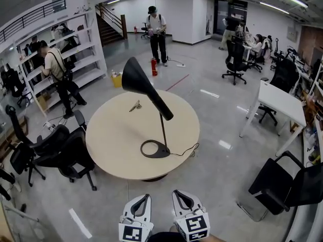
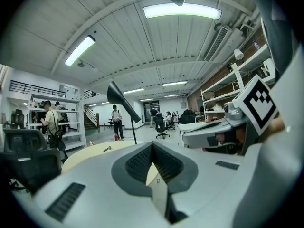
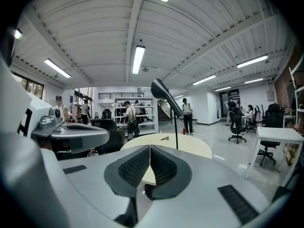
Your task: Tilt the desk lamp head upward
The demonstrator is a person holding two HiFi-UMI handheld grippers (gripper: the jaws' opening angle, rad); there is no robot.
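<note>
Ahead of the jaws, round beige table [image 1: 116, 150] on glossy grey floor [image 1: 212, 110]. Left of them, white shelves [image 1: 88, 39] and black chairs [image 1: 65, 153]; right, white desk [image 1: 277, 100]. Overhead, strip lights [image 3: 138, 59].

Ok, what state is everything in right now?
Desk lamp: upright on the table, untouched.
Lamp head: slanted, wide end higher.
Cable: slack, lying on the table.
Left gripper: jaws shut, empty.
Right gripper: jaws shut, empty.
</note>
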